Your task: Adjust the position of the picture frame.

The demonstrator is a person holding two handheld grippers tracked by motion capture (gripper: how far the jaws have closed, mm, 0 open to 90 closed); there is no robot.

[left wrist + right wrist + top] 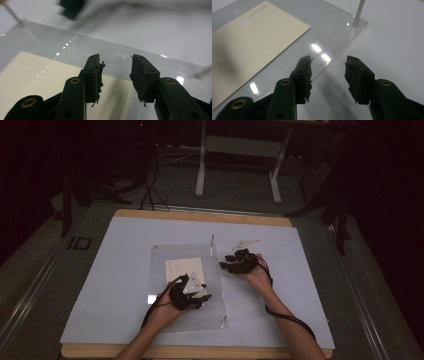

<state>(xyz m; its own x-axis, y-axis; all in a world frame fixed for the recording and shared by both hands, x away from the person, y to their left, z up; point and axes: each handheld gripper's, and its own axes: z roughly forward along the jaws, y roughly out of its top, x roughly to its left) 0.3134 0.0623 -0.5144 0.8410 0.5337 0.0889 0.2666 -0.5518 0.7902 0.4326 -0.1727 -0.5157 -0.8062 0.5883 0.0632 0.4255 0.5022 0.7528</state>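
A clear acrylic sheet (187,285) lies flat near the middle of my pale blue table cover (110,285), with a cream card (182,268) under or on it, which I cannot tell. The sheet is glossy, with thin metal pins (212,243) standing at its corners. Its long axis runs away from me; the card's runs across. My left gripper (192,292) hovers over the sheet's near part, jaws parted and empty. My right gripper (231,262) hangs by its right edge, jaws apart, grasping nothing.

We see a dim lab: a wooden bench (200,216) under white sheeting, a grey-legged steel-frame table (240,150) and floor cables (150,185) beyond our claws.
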